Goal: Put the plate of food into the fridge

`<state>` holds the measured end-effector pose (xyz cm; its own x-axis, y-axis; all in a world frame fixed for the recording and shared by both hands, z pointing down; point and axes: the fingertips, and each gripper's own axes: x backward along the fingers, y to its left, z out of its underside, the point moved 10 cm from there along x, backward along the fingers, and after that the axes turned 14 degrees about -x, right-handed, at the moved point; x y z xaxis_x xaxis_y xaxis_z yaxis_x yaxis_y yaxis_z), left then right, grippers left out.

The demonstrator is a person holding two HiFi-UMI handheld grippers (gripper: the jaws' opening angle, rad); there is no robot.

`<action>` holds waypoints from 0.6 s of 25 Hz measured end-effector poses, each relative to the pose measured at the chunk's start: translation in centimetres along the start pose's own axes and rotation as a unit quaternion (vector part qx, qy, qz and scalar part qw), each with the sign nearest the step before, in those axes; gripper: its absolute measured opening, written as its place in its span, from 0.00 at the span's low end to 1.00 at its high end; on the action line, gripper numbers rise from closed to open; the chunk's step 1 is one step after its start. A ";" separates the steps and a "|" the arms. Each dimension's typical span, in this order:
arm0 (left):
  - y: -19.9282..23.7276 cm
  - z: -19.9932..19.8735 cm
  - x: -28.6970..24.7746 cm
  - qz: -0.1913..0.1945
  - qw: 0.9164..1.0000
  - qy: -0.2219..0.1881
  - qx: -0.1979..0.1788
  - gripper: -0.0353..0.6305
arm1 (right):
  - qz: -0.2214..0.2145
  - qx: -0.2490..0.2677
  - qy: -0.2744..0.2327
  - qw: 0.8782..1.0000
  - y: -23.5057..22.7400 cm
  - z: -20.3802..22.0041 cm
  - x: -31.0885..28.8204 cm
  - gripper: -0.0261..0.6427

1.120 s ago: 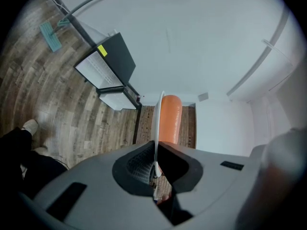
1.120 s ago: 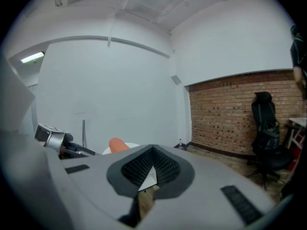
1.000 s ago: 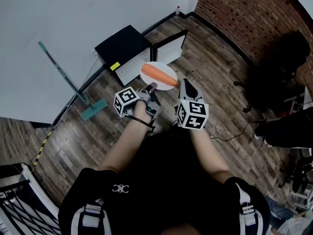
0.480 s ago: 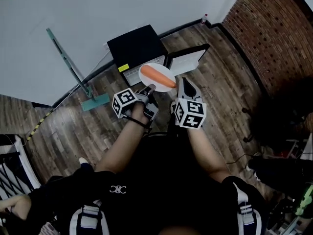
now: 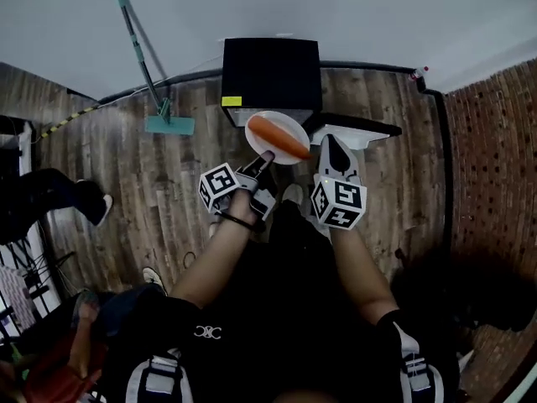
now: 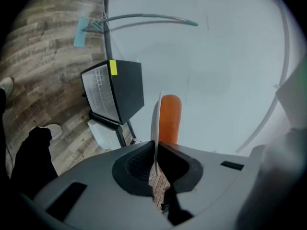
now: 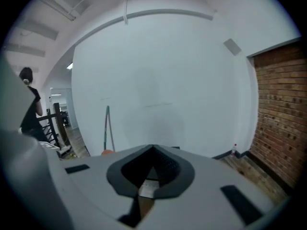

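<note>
**A:** Where is the plate sitting?

**B:** The left claw [image 5: 264, 159] is clamping the near rim of the white plate [image 5: 291, 126]. It is holding the plate in the air over the wooden floor [image 5: 168, 175], just in front of the black fridge [image 5: 270, 72].

**A:** Which way is the food pointing?

**B:** The carrot [image 5: 278, 136] is lying on a slant across the plate. One end is pointing toward the fridge's left front corner, the other toward the right claw [image 5: 336, 151].

**A:** What is that claw doing?

**B:** It is hanging just beside the plate, pinched together and gripping nothing.

**A:** Any room to move?

**B:** The fridge door [image 5: 357, 130] is standing swung out to the right. A mop [image 5: 147, 65] is leaning on the wall, well off to the left.
</note>
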<state>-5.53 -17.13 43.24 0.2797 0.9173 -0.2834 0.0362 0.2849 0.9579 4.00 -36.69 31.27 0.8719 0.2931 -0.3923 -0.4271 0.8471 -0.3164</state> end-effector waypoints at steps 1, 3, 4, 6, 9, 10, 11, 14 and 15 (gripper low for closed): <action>0.8 0.2 0.0 -0.003 1.000 -0.019 0.007 0.08 | -0.015 0.007 0.016 1.000 -0.3 0.5 -1.1 0.06; 2.5 0.3 0.1 -0.013 0.998 -0.051 0.022 0.08 | -0.038 0.017 0.047 0.998 -0.8 1.8 -3.4 0.06; 3.4 0.2 0.0 -0.018 0.997 -0.063 0.030 0.08 | -0.047 0.021 0.058 0.997 -1.0 2.6 -4.5 0.06; 5.7 0.0 -0.2 -0.027 0.996 -0.078 0.041 0.08 | -0.065 0.024 0.071 0.995 -0.9 4.3 -6.1 0.06; 10.2 -0.3 -0.6 -0.044 0.994 -0.085 0.043 0.08 | -0.092 0.024 0.083 0.992 -0.7 7.9 -8.1 0.06; 11.9 -0.5 -1.0 -0.050 0.994 -0.084 0.039 0.08 | -0.099 0.024 0.086 0.991 -0.8 9.4 -9.0 0.06; 13.7 -0.9 -1.6 -0.054 0.995 -0.082 0.032 0.08 | -0.104 0.023 0.087 0.991 -1.0 10.9 -10.0 0.06; 20.2 -2.0 -4.1 -0.058 0.996 -0.071 0.016 0.08 | -0.106 0.019 0.083 0.991 -2.1 16.0 -13.6 0.06; 22.6 -2.2 -4.9 -0.060 0.996 -0.067 0.015 0.08 | -0.105 0.016 0.080 0.991 -2.5 17.8 -14.7 0.06</action>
<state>-8.22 -14.60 66.24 0.3972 0.8312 -0.3890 0.1043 0.3802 0.9190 -3.49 -35.25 53.23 0.8903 0.0359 -0.4540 -0.2292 0.8967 -0.3786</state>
